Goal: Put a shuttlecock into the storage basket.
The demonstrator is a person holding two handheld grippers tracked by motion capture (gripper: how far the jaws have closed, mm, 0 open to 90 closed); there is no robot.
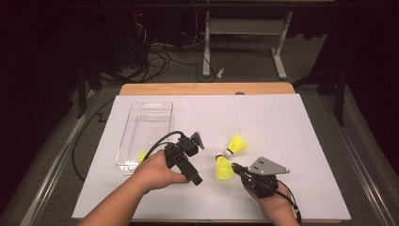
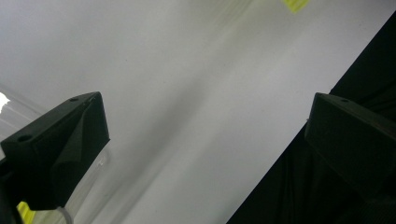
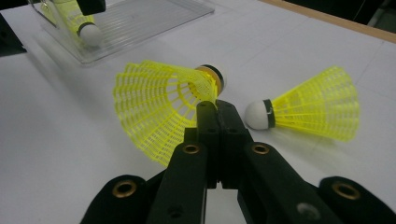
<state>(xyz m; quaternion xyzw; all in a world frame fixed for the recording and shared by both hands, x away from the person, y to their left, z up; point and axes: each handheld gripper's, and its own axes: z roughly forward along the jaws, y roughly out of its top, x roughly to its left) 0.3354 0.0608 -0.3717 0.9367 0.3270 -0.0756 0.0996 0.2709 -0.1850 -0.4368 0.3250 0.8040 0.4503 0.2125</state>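
Now right gripper (image 3: 215, 109) pinches 1 yellow shuttlecock (image 3: 161, 105); left gripper (image 1: 196, 179) spread.

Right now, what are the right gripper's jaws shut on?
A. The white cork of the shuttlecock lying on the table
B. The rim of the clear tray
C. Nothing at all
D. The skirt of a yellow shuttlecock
D: in the right gripper view the right gripper has its jaws pressed together on the mesh skirt of the shuttlecock, while the other shuttlecock lies free beside it.
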